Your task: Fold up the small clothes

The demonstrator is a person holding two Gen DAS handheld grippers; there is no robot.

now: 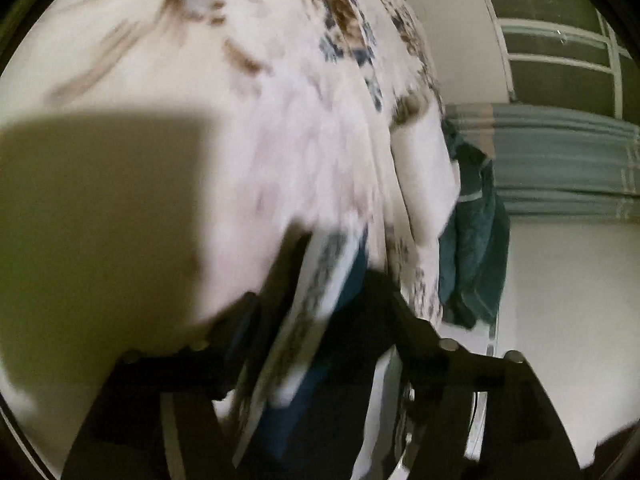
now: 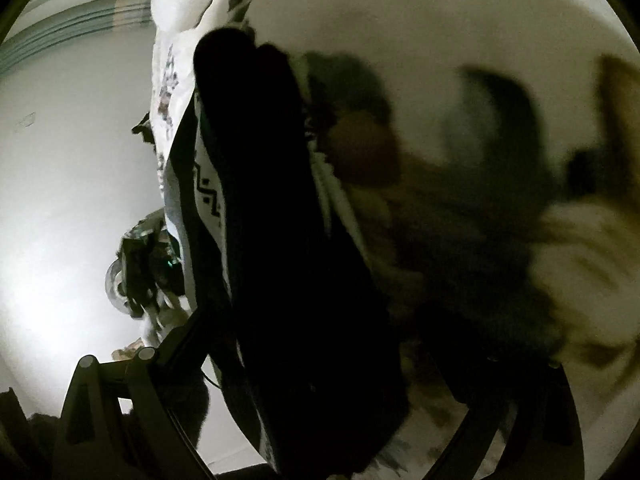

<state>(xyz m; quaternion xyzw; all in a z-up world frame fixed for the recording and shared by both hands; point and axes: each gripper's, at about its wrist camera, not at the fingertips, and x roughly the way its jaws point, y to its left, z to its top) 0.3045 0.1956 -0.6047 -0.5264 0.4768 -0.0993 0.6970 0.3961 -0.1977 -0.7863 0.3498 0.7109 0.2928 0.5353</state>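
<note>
A dark blue garment with a white patterned band [image 1: 316, 292] sits between the fingers of my left gripper [image 1: 336, 268], which is shut on its folded edge just above the bed. In the right wrist view the same garment [image 2: 272, 200] looks nearly black, its zigzag band showing on the left side. It runs lengthwise through my right gripper [image 2: 332, 328], whose jaws stand wide open on either side without pressing it. The right finger is blurred and in shadow.
The bed sheet [image 1: 240, 120] is white with brown and blue flower print [image 2: 460, 32]. A teal towel [image 1: 476, 240] hangs over the bed's edge. Striped blue-grey fabric [image 1: 560, 160] and a pale floor [image 1: 560, 300] lie beyond. A dark blurred device [image 2: 140, 268] shows past the bed edge.
</note>
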